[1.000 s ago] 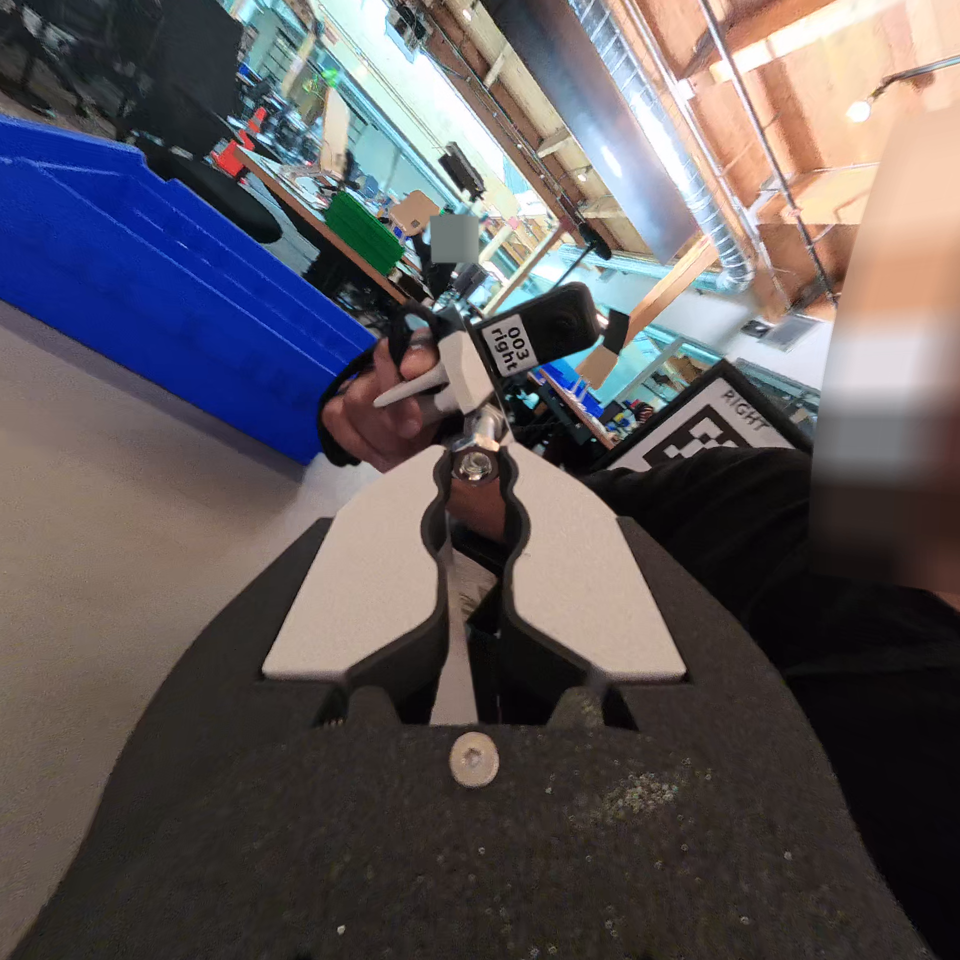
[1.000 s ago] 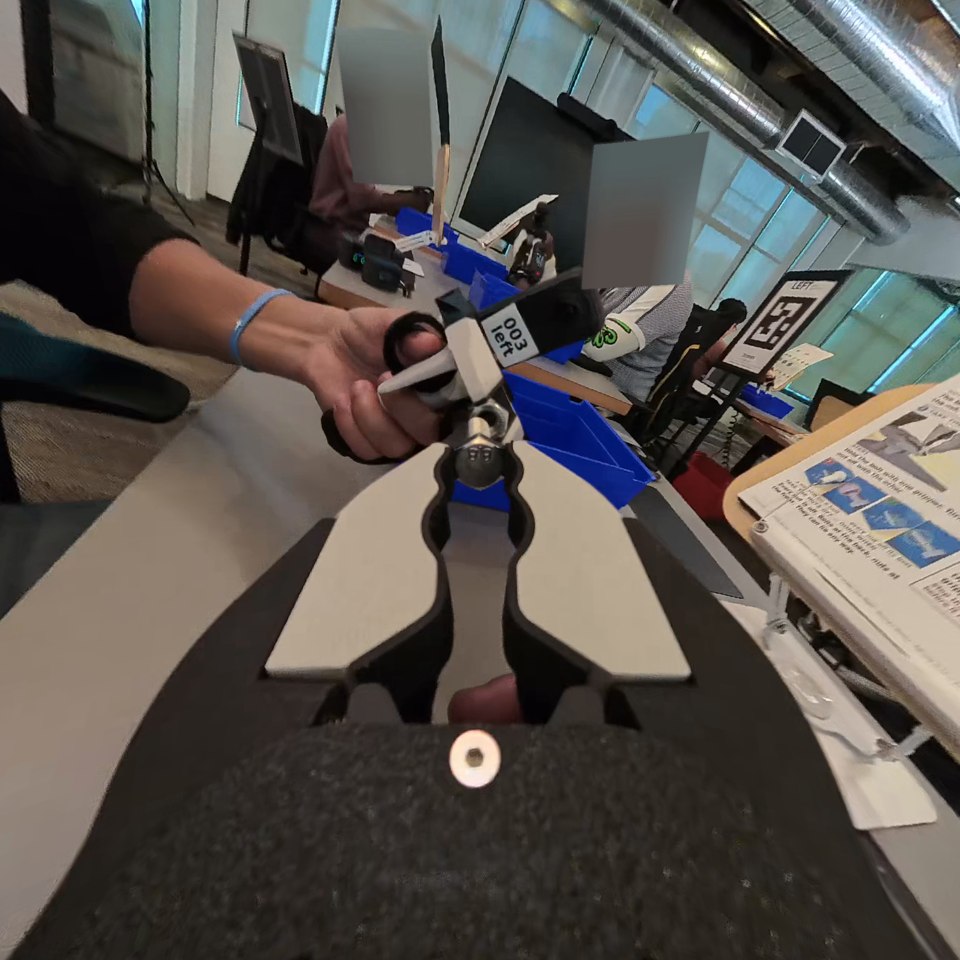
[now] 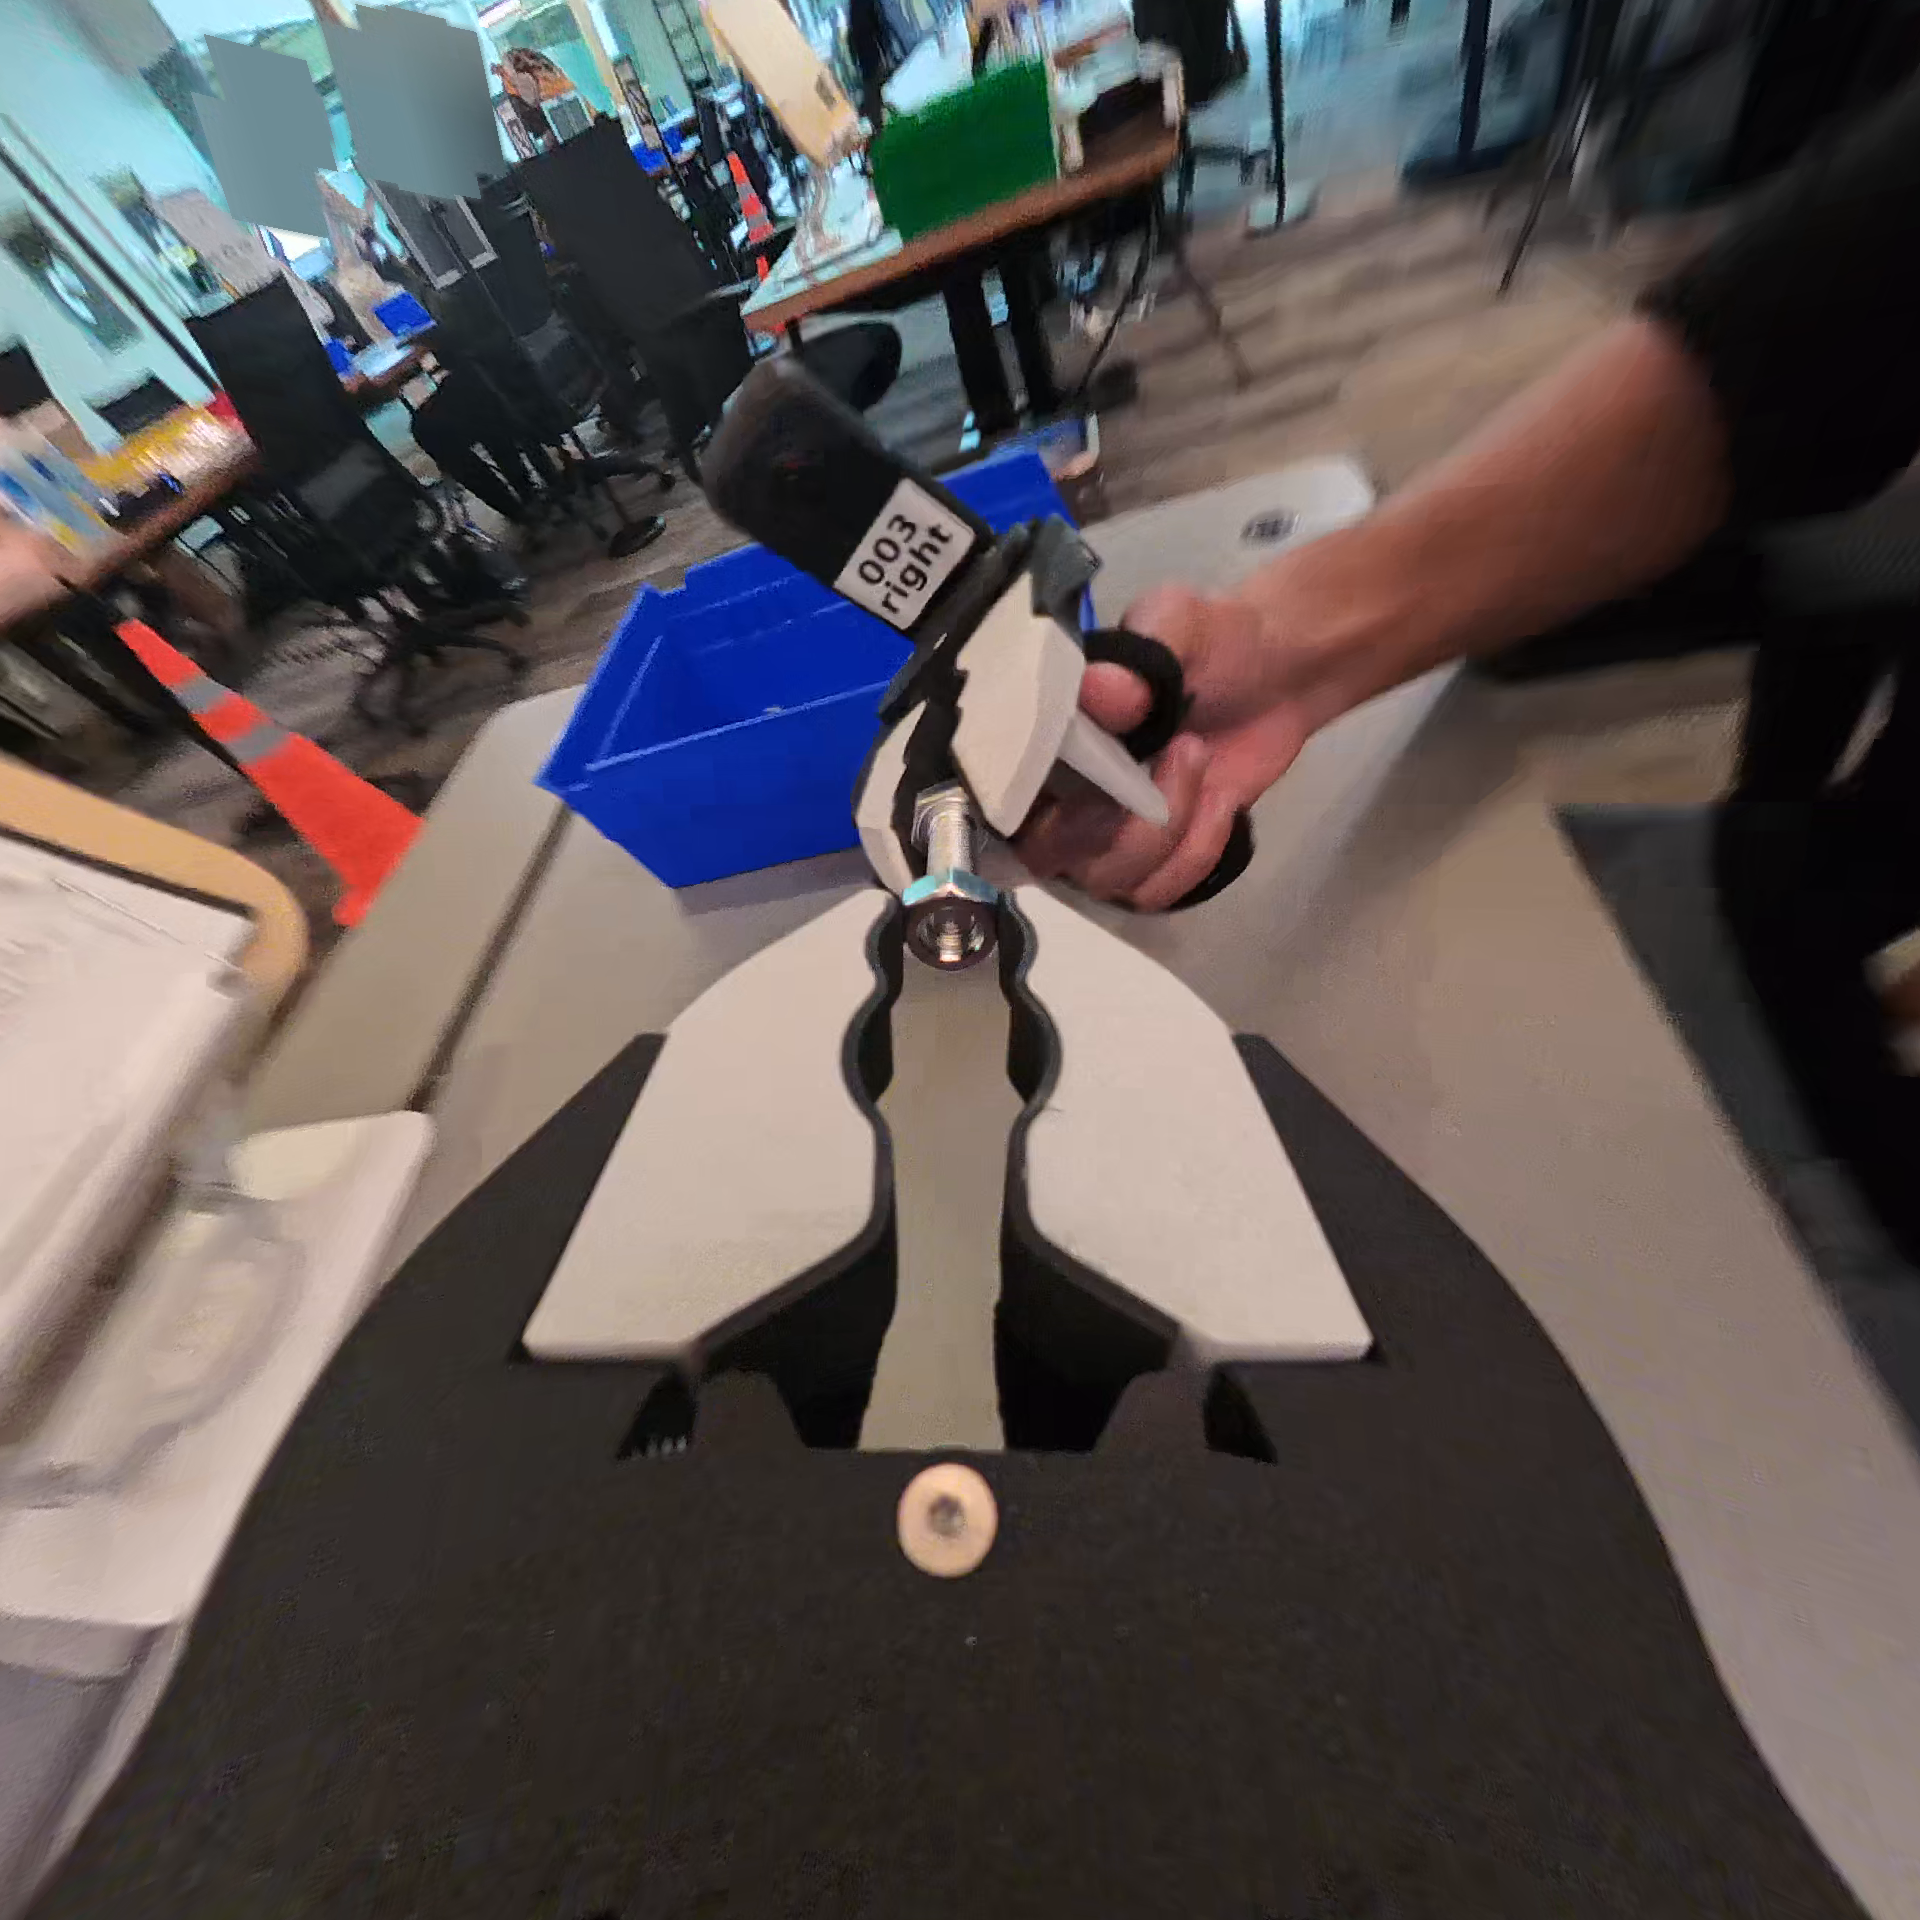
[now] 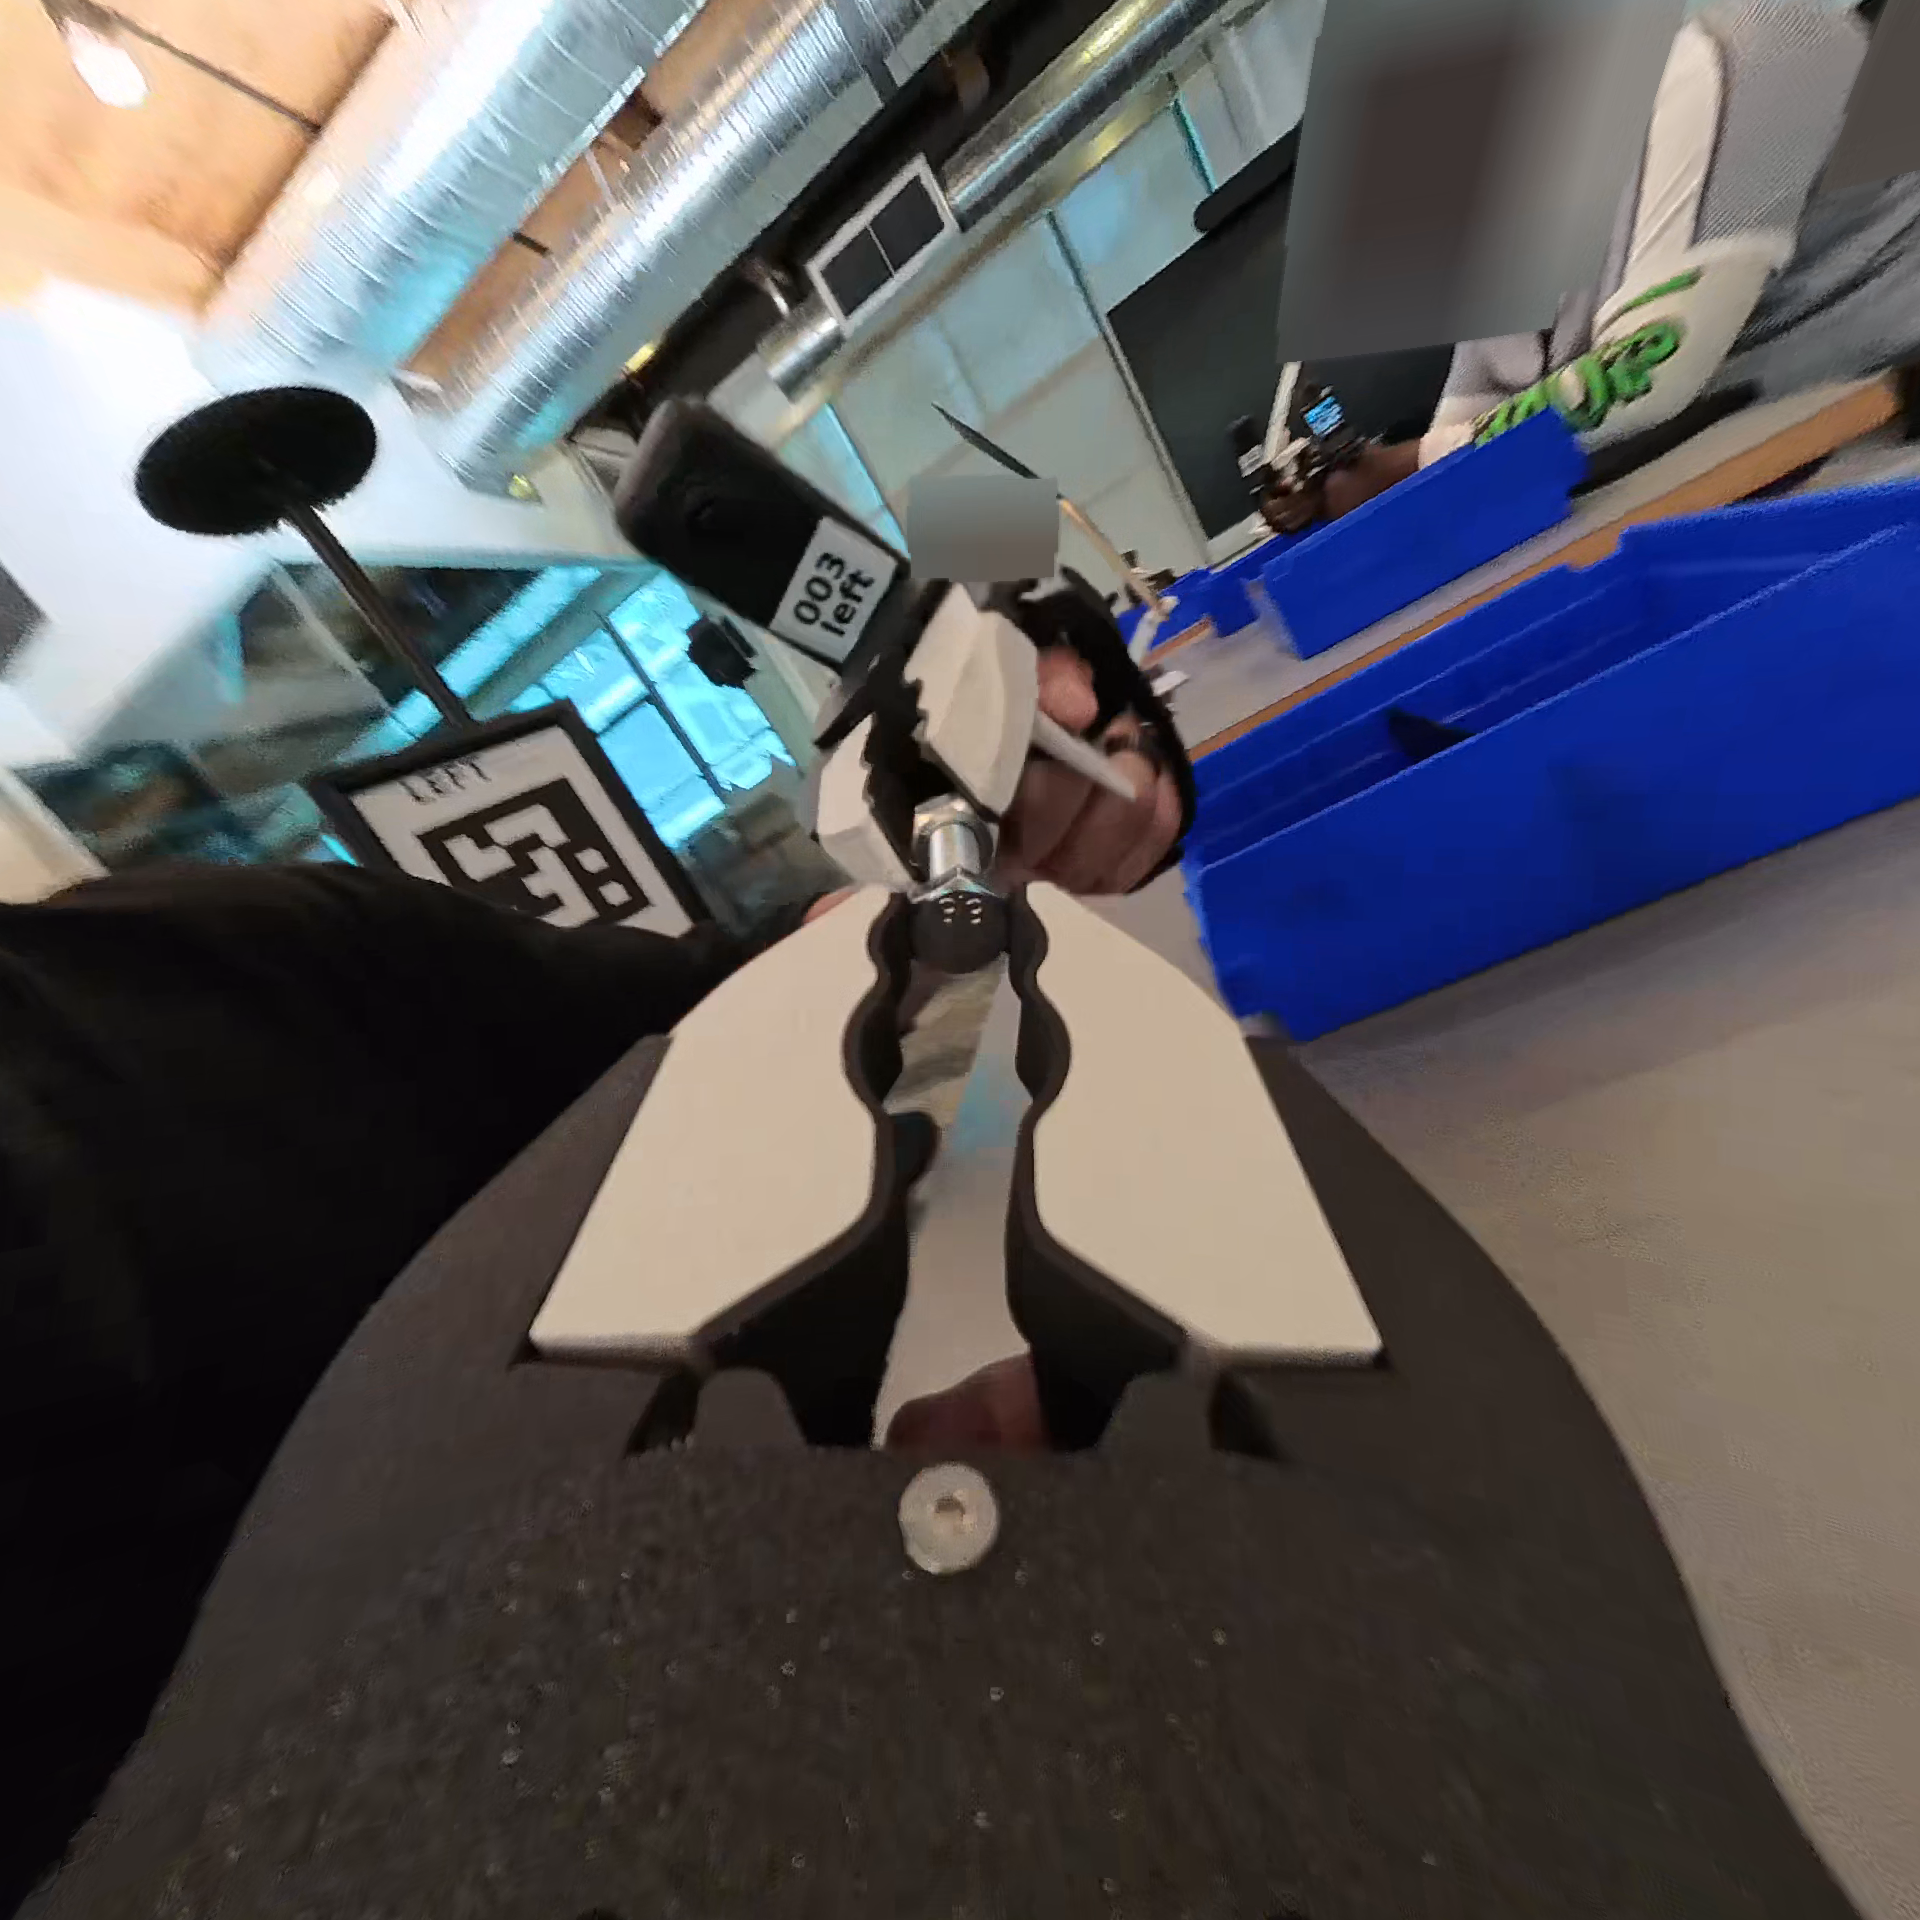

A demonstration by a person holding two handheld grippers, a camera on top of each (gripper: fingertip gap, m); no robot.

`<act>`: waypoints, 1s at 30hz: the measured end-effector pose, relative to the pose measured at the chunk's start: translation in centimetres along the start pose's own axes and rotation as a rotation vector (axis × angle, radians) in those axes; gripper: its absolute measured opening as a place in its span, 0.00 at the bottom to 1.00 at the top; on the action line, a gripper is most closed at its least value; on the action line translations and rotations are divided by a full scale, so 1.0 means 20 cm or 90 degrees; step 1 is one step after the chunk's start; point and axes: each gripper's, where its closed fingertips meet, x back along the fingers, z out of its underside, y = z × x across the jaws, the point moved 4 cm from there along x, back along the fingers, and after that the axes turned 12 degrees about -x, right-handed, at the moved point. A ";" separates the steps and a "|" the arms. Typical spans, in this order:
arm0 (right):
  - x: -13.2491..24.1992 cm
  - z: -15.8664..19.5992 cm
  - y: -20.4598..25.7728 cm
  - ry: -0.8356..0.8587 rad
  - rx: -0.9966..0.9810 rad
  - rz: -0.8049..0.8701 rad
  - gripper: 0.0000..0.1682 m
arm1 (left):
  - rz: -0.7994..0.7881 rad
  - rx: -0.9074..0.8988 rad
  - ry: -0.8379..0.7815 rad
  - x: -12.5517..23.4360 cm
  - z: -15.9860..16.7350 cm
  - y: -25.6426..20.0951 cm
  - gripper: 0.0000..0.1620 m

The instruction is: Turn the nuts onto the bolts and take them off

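A silver bolt [image 3: 948, 844] with a hex nut [image 3: 948, 891] on it hangs in the air between my two grippers, above the grey table [image 3: 1455, 1039]. My left gripper [image 3: 945, 925] is shut on the nut at the near end of the shaft. My right gripper [image 3: 938, 805], held by a hand, is shut on the far end. In the right wrist view my right gripper [image 4: 951, 927] is shut on the bolt's domed hex head [image 4: 951, 930]. The shaft runs from it into my left gripper [image 4: 940, 831]. A short bare stretch of thread shows between the two.
An open blue bin [image 3: 727, 717] stands on the table just behind the grippers and also shows in the right wrist view [image 4: 1558, 831]. White paper and clear plastic [image 3: 156, 1247] lie at the left. An orange cone [image 3: 301, 790], chairs and other tables stand beyond. A marker board [image 4: 520, 842] is nearby. Left and right tips are no more than a few centimetres apart.
Both grippers have rolled and swung, each still shut on its end of the bolt. The left view now looks down over the table instead of up at the ceiling.
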 end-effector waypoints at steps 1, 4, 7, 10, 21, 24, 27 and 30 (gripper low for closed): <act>0.00 0.00 0.00 0.000 -0.034 -0.013 0.11 | -0.001 -0.053 0.025 0.00 -0.01 0.00 0.10; -0.02 0.02 -0.03 0.001 -0.147 -0.050 0.11 | 0.020 -0.177 0.104 0.01 -0.01 -0.01 0.10; -0.02 0.03 -0.07 -0.026 -0.244 -0.097 0.11 | 0.040 -0.228 0.161 0.00 0.00 0.00 0.10; -0.02 0.03 -0.09 -0.049 -0.278 -0.121 0.11 | 0.061 -0.199 0.176 -0.01 0.01 0.03 0.13; 0.08 -0.04 -0.12 -0.087 -0.173 -0.050 0.11 | -0.030 0.115 0.063 0.01 0.05 0.10 0.22; 0.09 -0.06 -0.09 -0.082 -0.050 0.012 0.11 | 0.000 0.327 -0.028 -0.06 0.12 -0.01 0.35; 0.08 -0.05 -0.08 -0.064 -0.010 0.025 0.10 | -0.002 0.399 -0.097 -0.11 0.15 -0.09 0.35; 0.06 -0.02 -0.08 -0.045 -0.007 0.029 0.11 | -0.015 0.427 -0.131 -0.11 0.17 -0.10 0.35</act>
